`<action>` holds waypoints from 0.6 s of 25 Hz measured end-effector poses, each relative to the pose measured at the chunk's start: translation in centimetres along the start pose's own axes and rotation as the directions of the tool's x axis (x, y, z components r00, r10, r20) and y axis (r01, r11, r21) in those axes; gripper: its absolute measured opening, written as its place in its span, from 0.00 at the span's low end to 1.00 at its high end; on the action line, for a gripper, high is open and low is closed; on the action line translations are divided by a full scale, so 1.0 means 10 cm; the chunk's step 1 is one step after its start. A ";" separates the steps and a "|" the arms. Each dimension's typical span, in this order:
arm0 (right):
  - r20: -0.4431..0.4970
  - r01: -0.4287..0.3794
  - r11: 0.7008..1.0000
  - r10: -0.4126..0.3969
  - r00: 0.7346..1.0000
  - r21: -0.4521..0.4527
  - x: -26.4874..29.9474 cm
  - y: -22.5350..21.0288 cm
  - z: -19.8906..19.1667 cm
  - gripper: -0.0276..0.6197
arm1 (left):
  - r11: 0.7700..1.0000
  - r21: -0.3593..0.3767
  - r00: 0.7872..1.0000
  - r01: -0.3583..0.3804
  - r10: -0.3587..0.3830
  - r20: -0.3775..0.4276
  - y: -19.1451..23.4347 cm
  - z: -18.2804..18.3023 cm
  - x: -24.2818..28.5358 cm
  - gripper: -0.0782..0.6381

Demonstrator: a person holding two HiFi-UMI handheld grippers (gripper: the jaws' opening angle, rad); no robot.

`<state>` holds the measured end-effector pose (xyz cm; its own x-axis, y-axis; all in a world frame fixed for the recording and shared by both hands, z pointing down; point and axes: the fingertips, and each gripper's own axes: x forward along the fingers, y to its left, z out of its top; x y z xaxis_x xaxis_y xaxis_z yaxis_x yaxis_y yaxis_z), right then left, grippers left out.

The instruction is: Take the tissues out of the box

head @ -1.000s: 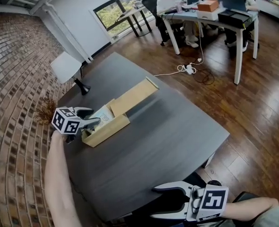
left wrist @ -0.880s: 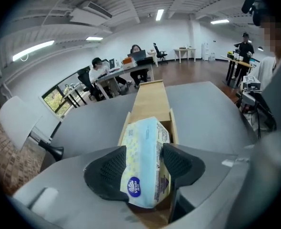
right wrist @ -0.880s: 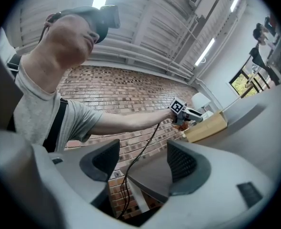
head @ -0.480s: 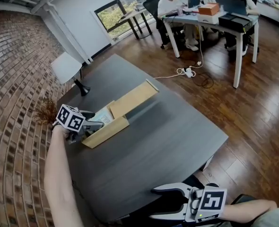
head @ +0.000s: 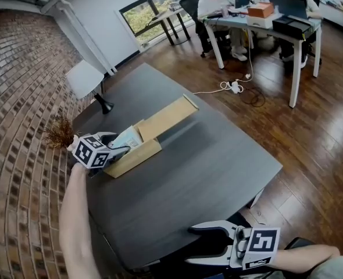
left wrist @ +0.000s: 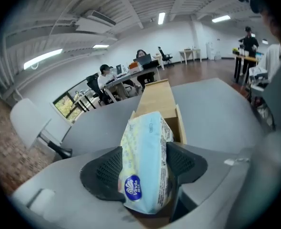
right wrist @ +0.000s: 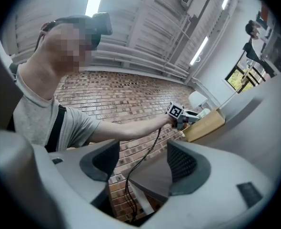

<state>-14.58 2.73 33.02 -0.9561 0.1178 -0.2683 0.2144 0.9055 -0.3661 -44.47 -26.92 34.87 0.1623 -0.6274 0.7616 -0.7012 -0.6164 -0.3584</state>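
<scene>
Since half a second ago the left gripper [head: 120,149] has slid right to the near end of the wooden box [head: 138,159], left of centre on the dark table [head: 218,161]; its jaws are closing on the tissue pack [left wrist: 145,161] (pads touching both sides), which stands upright over the box. At lower right the right gripper [head: 192,246] gapes empty

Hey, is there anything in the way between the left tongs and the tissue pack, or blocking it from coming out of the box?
Nothing visible. The left tongs are closing with the tissue pack between their pads, and the wooden box is open above it, its lid slid back.
</scene>
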 end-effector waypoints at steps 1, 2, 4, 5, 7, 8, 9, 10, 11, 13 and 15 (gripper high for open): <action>0.001 -0.002 1.000 0.002 1.000 0.002 0.00 0.01 0.00 0.52 | 0.999 0.040 0.999 -0.033 0.034 -0.024 0.01 0.00 -0.03 0.52; 0.000 -0.006 1.000 0.006 1.000 0.004 0.01 0.02 0.00 0.52 | 0.995 0.073 0.997 -0.063 0.066 -0.039 0.03 0.01 -0.07 0.52; -0.002 -0.011 1.000 0.011 1.000 0.006 0.01 0.04 0.01 0.52 | 0.986 0.110 0.991 -0.125 0.130 -0.038 0.08 0.09 -0.21 0.51; -0.001 -0.012 1.000 0.012 1.000 0.007 0.01 0.04 0.02 0.52 | 0.979 0.122 0.986 -0.161 0.165 -0.025 0.11 0.16 -0.30 0.51; 0.004 -0.012 1.000 0.012 1.000 0.008 0.00 0.04 0.03 0.52 | 0.962 0.137 0.972 -0.237 0.236 0.023 0.18 0.31 -0.54 0.51; 0.004 -0.009 1.000 0.009 1.000 0.010 0.00 0.03 0.01 0.52 | 0.953 0.132 0.962 -0.271 0.265 0.064 0.19 0.40 -0.68 0.52; 0.003 -0.006 1.000 0.006 1.000 0.013 0.00 0.01 0.00 0.52 | 0.948 0.112 0.951 -0.299 0.286 0.119 0.18 0.50 -0.84 0.52; 0.003 -0.005 1.000 0.005 1.000 0.016 -0.01 0.01 -0.01 0.52 | 0.945 0.075 0.935 -0.318 0.300 0.187 0.14 0.60 -1.01 0.52; 0.003 -0.006 1.000 0.006 1.000 0.018 -0.01 0.01 -0.01 0.52 | 0.945 0.026 0.915 -0.325 0.307 0.262 0.07 0.71 -1.19 0.52; 0.007 -0.014 1.000 0.013 1.000 0.021 0.00 0.03 -0.01 0.52 | 0.949 -0.093 0.852 -0.300 0.310 0.421 -0.10 0.88 -1.56 0.52; 0.015 -0.029 0.999 0.028 0.999 0.025 0.01 0.08 0.01 0.52 | 0.949 -0.234 0.750 -0.212 0.311 0.583 -0.30 0.98 -1.95 0.52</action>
<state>-14.50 3.38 32.59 -0.9464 0.1373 -0.2922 0.2468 0.8912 -0.3807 -38.72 -17.51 15.77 0.3084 -0.9402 0.1446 -0.8622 -0.3405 -0.3751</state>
